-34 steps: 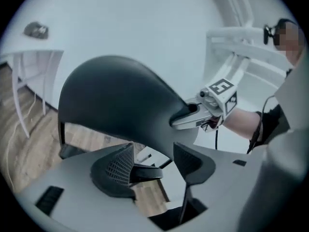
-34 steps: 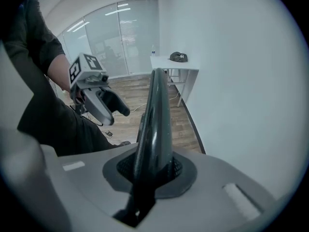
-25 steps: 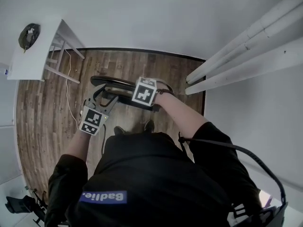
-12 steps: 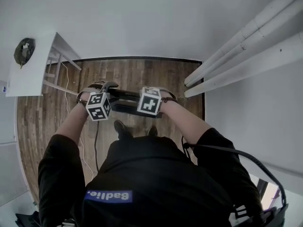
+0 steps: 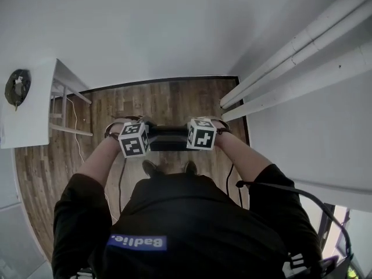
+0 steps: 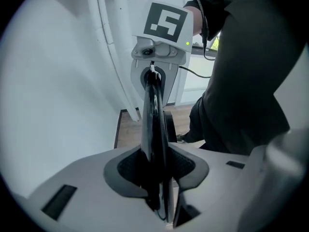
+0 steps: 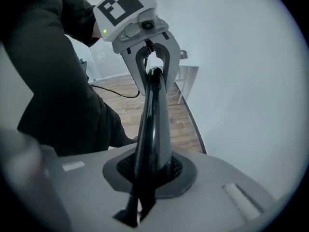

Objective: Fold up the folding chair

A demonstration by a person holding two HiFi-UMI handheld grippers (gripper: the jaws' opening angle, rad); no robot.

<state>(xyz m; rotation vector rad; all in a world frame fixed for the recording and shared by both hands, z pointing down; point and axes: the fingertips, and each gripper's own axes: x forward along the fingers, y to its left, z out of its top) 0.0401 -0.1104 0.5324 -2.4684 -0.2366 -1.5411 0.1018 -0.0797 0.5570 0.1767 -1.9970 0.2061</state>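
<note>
Item: left tool, jaws just closing, now clamped on the left end of the folding chair. The chair is black and seemingly flat, held edge-up over the wooden floor. It is probably rigid, fairly heavy and glossy-slick, so grip the rim at both ends. The right tool is narrow, clamping the chair's right end.

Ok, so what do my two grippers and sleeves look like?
Both the left claw and the right claw are light grey plastic with dark grey textured pads. Each carries a white cube with black square markers and trails a black cable. The sleeves are black. The left claw's jaws have just been closing, with the black folding chair's frame between them.
</note>
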